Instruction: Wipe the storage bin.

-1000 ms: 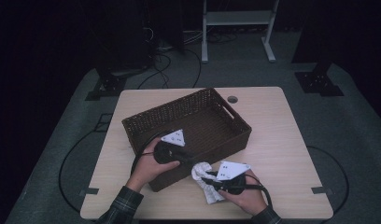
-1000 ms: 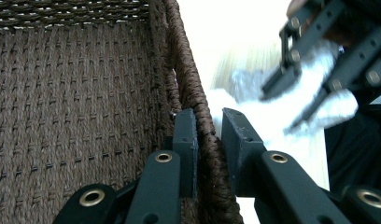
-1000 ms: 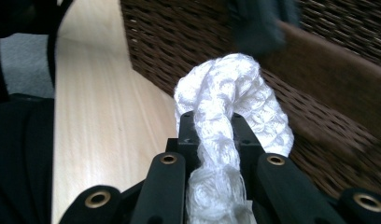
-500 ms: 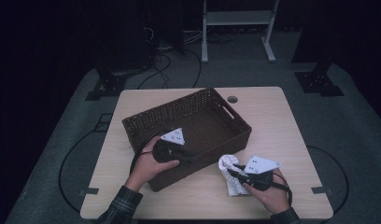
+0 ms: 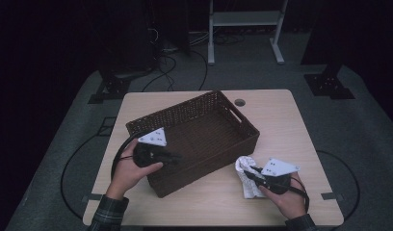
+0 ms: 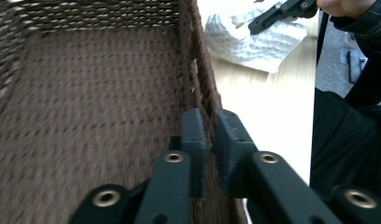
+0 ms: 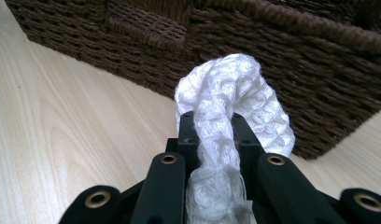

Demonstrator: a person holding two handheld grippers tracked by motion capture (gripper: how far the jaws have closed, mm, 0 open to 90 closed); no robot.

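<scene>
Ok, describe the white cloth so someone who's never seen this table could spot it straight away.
On the light wooden table, look past the dark brown woven wicker basket to its near right corner. The crumpled white waffle-textured cloth lies there, pinched in the right gripper. It's the table's only white, soft thing.

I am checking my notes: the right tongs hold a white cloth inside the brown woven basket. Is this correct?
Not quite. The right tongs do hold the white cloth, but outside the brown woven basket, on the table beside its wall. The high view shows this.
</scene>
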